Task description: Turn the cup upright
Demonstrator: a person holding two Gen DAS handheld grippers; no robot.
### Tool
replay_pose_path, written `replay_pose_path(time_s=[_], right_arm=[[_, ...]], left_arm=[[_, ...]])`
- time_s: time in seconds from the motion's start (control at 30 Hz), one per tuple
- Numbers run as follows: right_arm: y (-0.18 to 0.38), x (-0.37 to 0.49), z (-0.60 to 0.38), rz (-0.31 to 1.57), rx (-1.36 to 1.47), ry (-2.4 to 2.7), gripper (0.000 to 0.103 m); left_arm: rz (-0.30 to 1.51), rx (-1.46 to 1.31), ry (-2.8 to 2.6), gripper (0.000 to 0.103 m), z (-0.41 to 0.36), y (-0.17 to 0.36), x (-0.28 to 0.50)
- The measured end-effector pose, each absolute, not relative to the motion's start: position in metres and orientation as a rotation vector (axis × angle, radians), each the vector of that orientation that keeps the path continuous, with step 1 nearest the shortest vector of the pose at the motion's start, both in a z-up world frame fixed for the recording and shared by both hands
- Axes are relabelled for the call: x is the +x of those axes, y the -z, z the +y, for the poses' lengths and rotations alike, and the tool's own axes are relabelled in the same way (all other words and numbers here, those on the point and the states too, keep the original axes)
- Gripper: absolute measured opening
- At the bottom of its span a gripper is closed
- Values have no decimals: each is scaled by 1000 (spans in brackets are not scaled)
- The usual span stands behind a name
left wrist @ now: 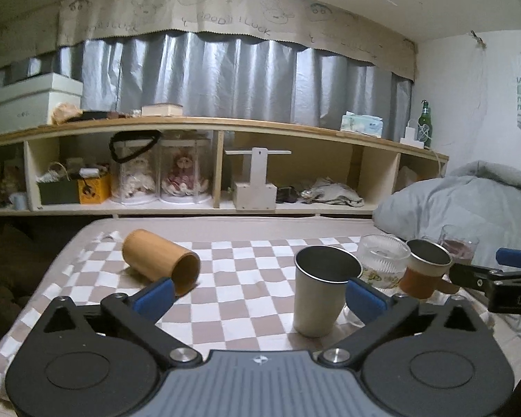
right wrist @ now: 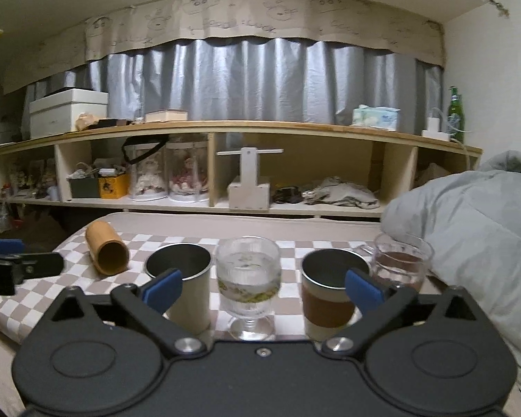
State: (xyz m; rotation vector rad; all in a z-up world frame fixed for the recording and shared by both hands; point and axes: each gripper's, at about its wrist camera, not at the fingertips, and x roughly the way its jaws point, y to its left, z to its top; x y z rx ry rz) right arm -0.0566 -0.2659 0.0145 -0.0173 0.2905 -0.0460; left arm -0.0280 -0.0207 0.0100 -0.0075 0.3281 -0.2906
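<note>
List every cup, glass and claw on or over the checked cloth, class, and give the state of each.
Tan bamboo cylinder cup: lying on its side, mouth toward the camera.
Plain steel tumbler: upright, looks empty.
Ribbed clear stemmed glass: upright, holding liquid.
Steel cup with brown sleeve: upright.
Clear glass mug: upright, dark liquid inside.
Left claw: open, holding nothing.
Right claw: open, holding nothing.

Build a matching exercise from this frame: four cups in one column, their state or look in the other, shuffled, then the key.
Things:
1. bamboo cup
2. plain steel cup
3. stemmed ribbed glass
4. steel cup with brown sleeve

States:
A. upright, clear liquid inside
B. lying on its side, mouth toward the camera
C. upright, banded around the middle
D. upright, bare metal, nearest the bamboo cup

Pairs: 1-B, 2-D, 3-A, 4-C
</note>
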Motion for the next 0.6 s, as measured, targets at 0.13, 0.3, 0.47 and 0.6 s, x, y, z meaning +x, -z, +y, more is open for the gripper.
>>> replay_pose_path(time_s=[0.13, 0.3, 0.47, 0.6], right_arm=[[-9, -60, -265, 307, -19, 55, 103], [-7, -66, -264, 302, -17, 67, 103], [-4, -69, -264, 298, 2, 66, 103], [-3, -70, -261, 294, -15, 67, 103]], left_arm=[[338, 1, 278, 103, -22, -7, -32], [347, 11, 256, 103, -23, -2, -35], [356, 7, 243, 103, -24, 1, -36], [357, 13, 234, 103, -25, 2, -36]])
